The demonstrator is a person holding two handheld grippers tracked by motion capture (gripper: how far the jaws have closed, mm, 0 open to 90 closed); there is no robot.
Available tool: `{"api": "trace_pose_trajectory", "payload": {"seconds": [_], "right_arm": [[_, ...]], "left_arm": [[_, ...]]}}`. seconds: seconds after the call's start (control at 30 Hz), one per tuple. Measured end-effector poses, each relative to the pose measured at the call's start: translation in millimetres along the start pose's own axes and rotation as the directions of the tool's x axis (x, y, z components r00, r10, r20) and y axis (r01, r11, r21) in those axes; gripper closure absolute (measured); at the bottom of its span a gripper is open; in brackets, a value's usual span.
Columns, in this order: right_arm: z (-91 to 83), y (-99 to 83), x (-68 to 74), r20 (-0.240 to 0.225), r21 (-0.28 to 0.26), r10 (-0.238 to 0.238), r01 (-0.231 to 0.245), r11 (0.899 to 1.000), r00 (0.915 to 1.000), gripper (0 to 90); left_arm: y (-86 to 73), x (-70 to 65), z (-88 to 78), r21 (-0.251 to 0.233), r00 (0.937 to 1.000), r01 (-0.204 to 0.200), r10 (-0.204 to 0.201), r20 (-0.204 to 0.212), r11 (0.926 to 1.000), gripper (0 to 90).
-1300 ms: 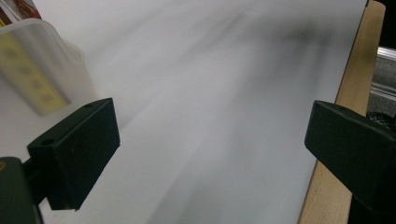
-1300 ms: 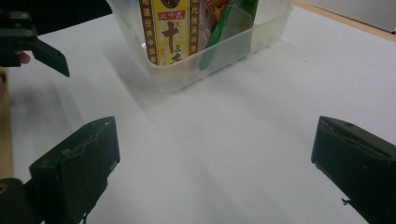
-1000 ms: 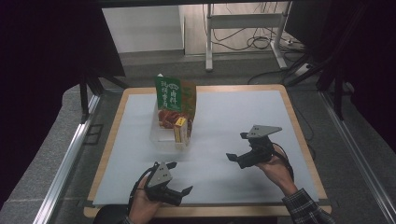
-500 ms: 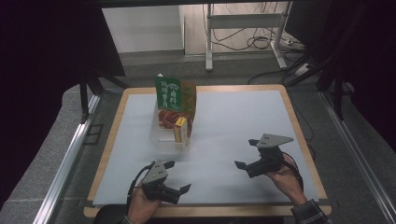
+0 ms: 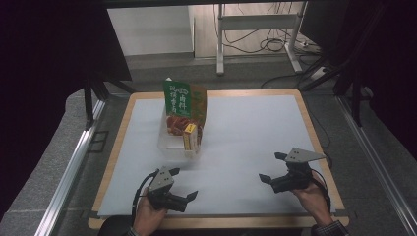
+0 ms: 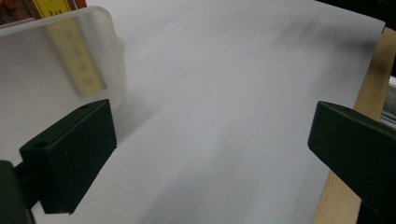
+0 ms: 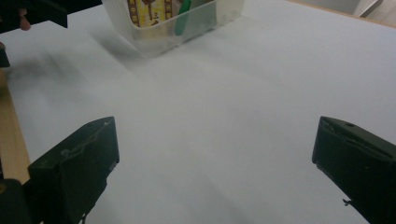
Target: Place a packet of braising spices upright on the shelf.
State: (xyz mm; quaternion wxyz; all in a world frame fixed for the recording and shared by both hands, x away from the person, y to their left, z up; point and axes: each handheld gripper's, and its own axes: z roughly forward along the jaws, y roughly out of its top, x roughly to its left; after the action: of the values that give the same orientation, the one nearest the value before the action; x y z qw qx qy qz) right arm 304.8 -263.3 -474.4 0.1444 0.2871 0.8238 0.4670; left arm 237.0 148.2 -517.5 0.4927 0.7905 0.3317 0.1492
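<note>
1. Background: dark curtains line both sides of the high view; a grey floor with cables and a metal stand (image 5: 255,29) fills the upper centre.
2. Surface: a wood-edged table (image 5: 314,128) with a white mat (image 5: 246,142) occupies the middle of the frame.
3. Bin (image 5: 178,142): a clear plastic container, left of centre on the mat, well apart from both grippers.
4. Pouch (image 5: 183,105): a green and red packet, upright at the far end of the bin, just above frame centre.
5. Box (image 5: 190,136): a yellow carton, upright in the near part of the bin, just below the pouch.
6. Left gripper (image 5: 186,183): lower left of the high view, held in a hand (image 5: 147,214) at the table's near edge. Its jaws stand wide apart with nothing between them. In the left gripper view the bin wall (image 6: 60,79) sits at upper left, the box seen blurred through it.
7. Right gripper (image 5: 272,167): lower right of the high view, held in a hand (image 5: 310,196) above the mat. Its jaws are spread wide and hold nothing. In the right gripper view the bin (image 7: 187,23) lies at the top centre, bare mat below.
</note>
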Motion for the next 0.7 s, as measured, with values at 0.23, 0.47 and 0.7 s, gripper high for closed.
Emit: {"api": "trace_pose_trajectory", "payload": {"seconds": [0.23,0.47,0.7], "right_arm": [[-11.5,-10.4,-1.5,0.033,0.002,0.007,-0.007,1.000,0.9994,0.4],[-21.6,-21.4,-1.0,0.065,0.019,0.004,-0.005,1.000,0.9979,0.4],[-26.4,-34.7,-6.4,0.088,0.053,0.033,-0.037,0.998,0.9956,0.4]], "left_arm": [[-1.2,2.7,0.0,0.014,0.9999,0.016,-0.016,-0.003,0.9998,0.4],[-1.0,1.6,0.5,0.018,0.9999,0.010,-0.010,-0.001,0.9998,0.3],[-1.2,0.5,1.4,0.020,1.0000,0.003,-0.003,-0.002,0.9998,0.2]]}}
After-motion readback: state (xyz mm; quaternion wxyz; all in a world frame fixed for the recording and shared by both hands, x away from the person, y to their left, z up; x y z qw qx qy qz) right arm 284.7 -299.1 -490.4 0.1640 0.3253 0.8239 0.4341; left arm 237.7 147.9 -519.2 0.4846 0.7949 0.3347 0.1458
